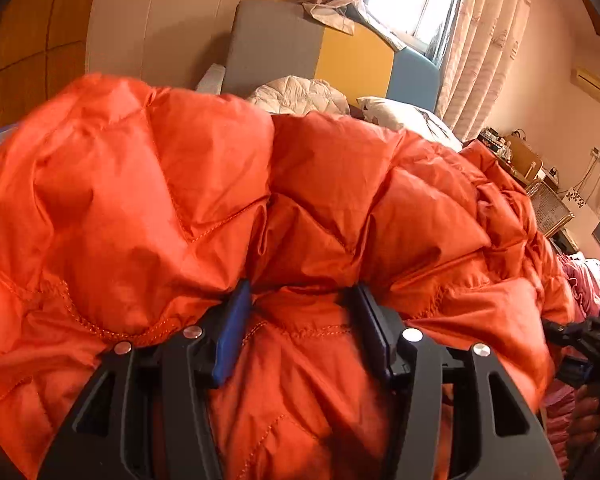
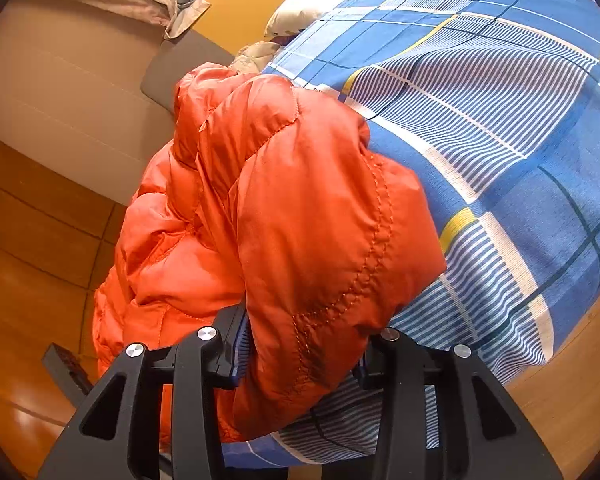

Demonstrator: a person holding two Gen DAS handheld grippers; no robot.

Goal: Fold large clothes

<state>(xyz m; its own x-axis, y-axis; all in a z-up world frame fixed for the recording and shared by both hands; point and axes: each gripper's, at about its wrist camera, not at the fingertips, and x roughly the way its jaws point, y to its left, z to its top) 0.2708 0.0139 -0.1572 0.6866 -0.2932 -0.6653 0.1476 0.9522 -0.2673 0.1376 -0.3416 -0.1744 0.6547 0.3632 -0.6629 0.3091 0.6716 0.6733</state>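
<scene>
Both of my tools are busy with the puffy orange quilted down jacket (image 1: 204, 184). My left tool (image 1: 300, 320) has a thick bunch of the padded fabric wedged between its blue pads, jaws held fairly wide apart by the bulk, so I'd call it pinching the jacket rather than pressed together. The coat billows up and away in front of it, its long run stretching off to my right, where I can just catch my other tool at the edge of the view. My right tool (image 2: 304, 344) is pinching another fold of the same jacket (image 2: 292, 208), a stitched edge draped over its jaws. Here the garment hangs half off the side of the bed, over the blue checked and striped bedsheet (image 2: 500, 120), with its lower part sagging toward the wooden floor (image 2: 32, 260) on the left. So the coat spans between my two tools, long axis running left to right. My read: the bed surface lies ahead and to the right, so the next move is to carry the jacket up onto it and spread it flat. The slippery shell could slide loose.
</scene>
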